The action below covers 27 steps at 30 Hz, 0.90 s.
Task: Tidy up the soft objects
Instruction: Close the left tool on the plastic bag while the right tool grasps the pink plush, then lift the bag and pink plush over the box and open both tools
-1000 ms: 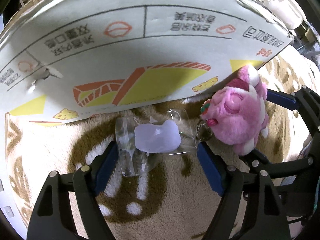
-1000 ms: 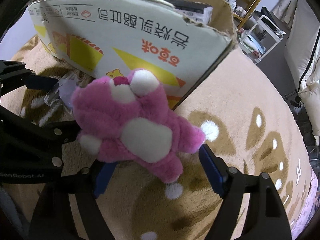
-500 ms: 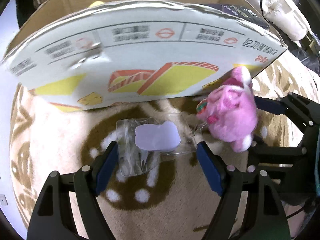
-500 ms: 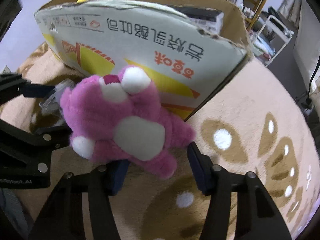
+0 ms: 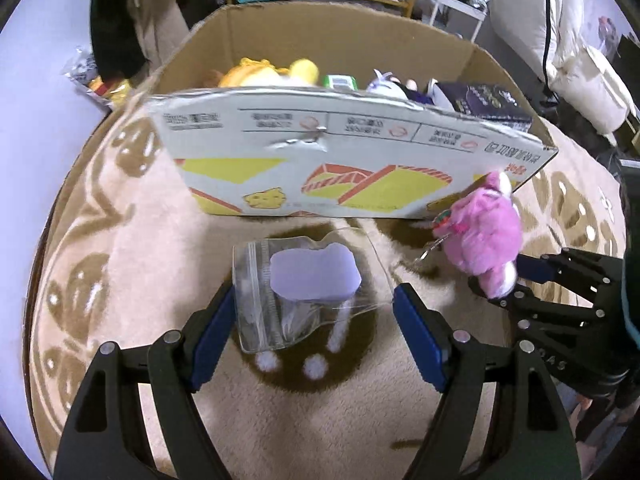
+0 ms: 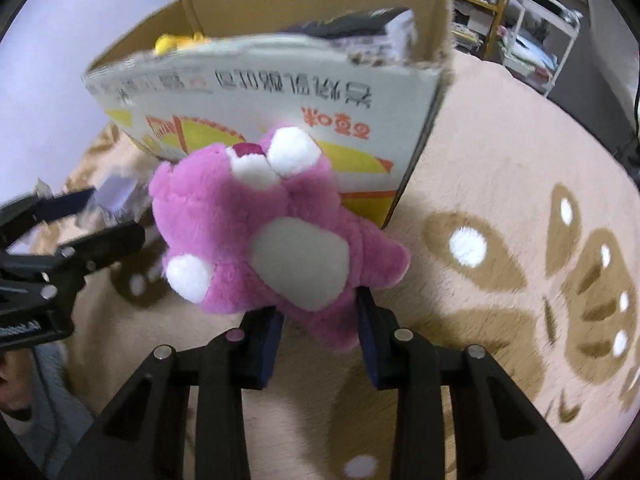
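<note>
Jaws of right gripper [image 6: 318,326] pinching one pink plush [image 6: 276,240]; left gripper [image 5: 310,320] spread around one bagged lilac toy [image 5: 314,276]

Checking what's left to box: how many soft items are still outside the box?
2: the pink plush held by the right hand-held gripper, and the bagged lilac squishy on the rug between the open left hand-held gripper fingers. Others may be hidden.

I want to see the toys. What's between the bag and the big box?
Only bare fuzzy rug lies between the plastic bag and the cardboard box, as the left claw's camera shows.
</note>
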Each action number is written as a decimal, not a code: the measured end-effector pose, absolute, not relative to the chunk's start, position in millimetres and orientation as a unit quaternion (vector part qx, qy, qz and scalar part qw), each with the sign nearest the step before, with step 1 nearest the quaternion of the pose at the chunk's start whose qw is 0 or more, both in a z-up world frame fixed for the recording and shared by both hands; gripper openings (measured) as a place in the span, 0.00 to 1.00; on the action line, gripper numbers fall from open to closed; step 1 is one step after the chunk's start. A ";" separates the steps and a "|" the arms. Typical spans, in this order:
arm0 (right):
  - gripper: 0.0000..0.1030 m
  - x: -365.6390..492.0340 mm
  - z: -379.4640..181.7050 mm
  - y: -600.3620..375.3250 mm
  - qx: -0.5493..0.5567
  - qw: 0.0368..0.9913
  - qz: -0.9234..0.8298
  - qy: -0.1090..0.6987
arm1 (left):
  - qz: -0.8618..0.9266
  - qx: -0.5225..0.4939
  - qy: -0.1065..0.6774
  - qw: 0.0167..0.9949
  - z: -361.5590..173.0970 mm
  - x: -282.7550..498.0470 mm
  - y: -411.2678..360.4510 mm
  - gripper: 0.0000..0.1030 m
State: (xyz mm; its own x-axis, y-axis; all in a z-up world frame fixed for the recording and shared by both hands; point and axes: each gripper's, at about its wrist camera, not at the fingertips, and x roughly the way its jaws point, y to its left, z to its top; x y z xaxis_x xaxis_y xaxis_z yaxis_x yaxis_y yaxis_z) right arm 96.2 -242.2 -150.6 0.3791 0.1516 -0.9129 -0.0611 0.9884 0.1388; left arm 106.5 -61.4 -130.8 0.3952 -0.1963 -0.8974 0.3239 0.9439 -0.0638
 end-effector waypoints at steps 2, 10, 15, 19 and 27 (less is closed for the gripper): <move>0.35 89.4 -143.0 -249.9 0.057 0.835 0.066 0.544 | -0.149 0.057 0.519 0.840 -121.8 102.3 -55.5 0.76; 0.31 60.3 -103.4 -253.6 0.079 0.862 0.064 0.497 | -0.138 0.032 0.460 0.876 -80.5 76.0 -33.0 0.76; 0.28 53.7 -88.8 -243.1 0.073 0.876 0.060 0.473 | -0.134 0.031 0.423 0.896 -58.8 69.2 -46.0 0.76; 0.25 46.5 -77.0 -233.6 0.068 0.888 0.062 0.450 | -0.132 0.026 0.407 0.904 -51.1 69.2 -48.5 0.76; 0.23 43.7 -68.7 -225.1 0.074 0.899 0.059 0.427 | -0.123 0.011 0.391 0.912 -44.9 67.2 -40.5 0.76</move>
